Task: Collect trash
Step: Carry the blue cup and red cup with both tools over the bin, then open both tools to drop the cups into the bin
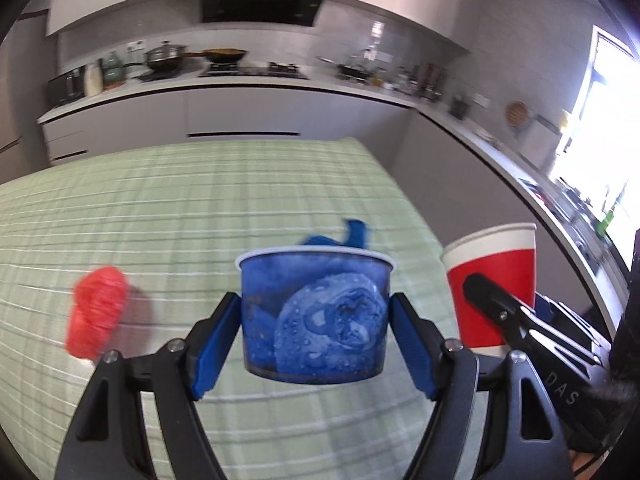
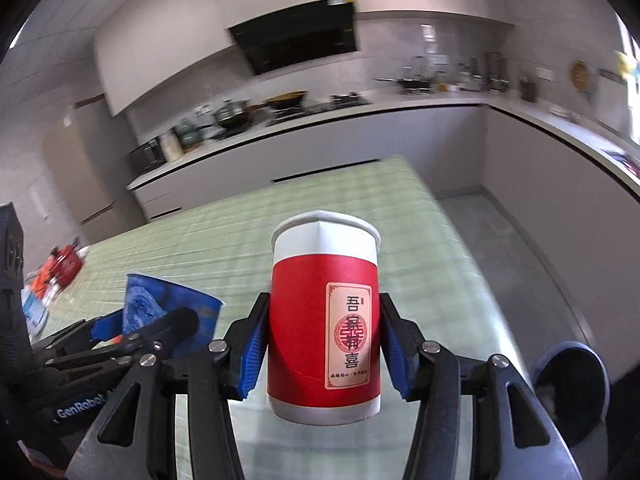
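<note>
Two grippers each clasp a cup. Left gripper (image 1: 314, 344) grips the blue cup (image 1: 314, 316) (crumpled blue scrap inside); right gripper (image 2: 322, 344) grips the red cup (image 2: 323, 320), frame centre.

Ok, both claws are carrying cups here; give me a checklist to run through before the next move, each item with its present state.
1. Left claw shut on blue cup: ok.
2. Right claw shut on red cup: ok.
3. Both cups upright: ok.
4. Blue wad stays inside the blue cup: ok, though it pokes above the rim.
5. Trash left on the green checked tablecloth: not ok, red crumpled piece remains.
6. Dark bin at lower right open to receive: cannot tell.
</note>
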Motion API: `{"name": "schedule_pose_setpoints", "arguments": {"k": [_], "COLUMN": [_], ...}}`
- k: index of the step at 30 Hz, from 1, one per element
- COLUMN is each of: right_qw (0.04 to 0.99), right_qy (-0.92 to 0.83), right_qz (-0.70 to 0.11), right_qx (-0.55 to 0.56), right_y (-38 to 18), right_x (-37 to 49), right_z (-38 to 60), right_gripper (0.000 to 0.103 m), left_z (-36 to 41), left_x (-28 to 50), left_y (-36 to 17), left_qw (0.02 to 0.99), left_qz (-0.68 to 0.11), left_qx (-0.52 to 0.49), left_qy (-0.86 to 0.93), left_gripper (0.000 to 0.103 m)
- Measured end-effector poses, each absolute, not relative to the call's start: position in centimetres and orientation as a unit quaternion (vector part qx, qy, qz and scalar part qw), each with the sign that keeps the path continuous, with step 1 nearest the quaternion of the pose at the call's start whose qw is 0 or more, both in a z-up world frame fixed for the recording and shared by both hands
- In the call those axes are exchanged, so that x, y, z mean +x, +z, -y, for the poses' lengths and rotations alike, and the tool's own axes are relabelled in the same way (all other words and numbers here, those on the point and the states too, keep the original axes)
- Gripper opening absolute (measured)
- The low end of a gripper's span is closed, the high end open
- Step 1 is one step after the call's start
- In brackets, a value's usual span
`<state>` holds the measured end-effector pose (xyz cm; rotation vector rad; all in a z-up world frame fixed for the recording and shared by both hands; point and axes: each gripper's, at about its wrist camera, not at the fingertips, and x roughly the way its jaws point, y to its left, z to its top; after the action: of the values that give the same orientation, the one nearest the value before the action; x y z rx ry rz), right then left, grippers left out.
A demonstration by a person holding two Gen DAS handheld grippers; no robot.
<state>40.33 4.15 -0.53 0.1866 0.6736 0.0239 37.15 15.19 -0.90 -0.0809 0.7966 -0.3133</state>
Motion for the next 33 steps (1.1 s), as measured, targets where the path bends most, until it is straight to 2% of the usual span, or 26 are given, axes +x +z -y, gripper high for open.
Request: {"name": "schedule_pose_setpoints", "arguments": {"k": [4,12,19,26,31,33], "right_qw": [0.935,0.929,0.925,0.902,0.881,0.87], "right_qy": [-0.039,-0.096,-0.112,-0.119,-0.092,-0.068], "right_qz": [-0.339,-0.336,-0.337,-0.388,-0.44,-0.465], "right_qx": [0.094,0.126,0.139,0.149,0.149,0.15], "right_y": [-0.9,-1.1,-2.3,-6.9,-12.1,-14.6], "right_x": [37.3,31.4,27.8,26.1,27.4,28.5], "right_z": [-0.3,9.1,22.0,35.6,39.1,39.6], "right_gripper": [0.054,0.054,0.054,0.054,0.054,0.058], "left_z": [-12.8,-3.3,8.8,19.0,23.4,24.9], "left_x": [36.0,32.5,30.4,30.0,30.7,31.7], "left_y": [-1.3,-0.9,-2.1,-5.9,-10.3,-12.4], "left_qw": [0.9,0.888,0.879,0.862,0.854,0.844], "left_qz": [-0.395,-0.399,-0.414,-0.457,-0.488,-0.508], "left_qx": [-0.043,-0.021,-0.025,-0.02,0.01,0.022], "left_qy": [-0.179,-0.228,-0.235,-0.22,-0.182,-0.172], "left_gripper": [0.076,0.076,0.076,0.076,0.076,0.077]}}
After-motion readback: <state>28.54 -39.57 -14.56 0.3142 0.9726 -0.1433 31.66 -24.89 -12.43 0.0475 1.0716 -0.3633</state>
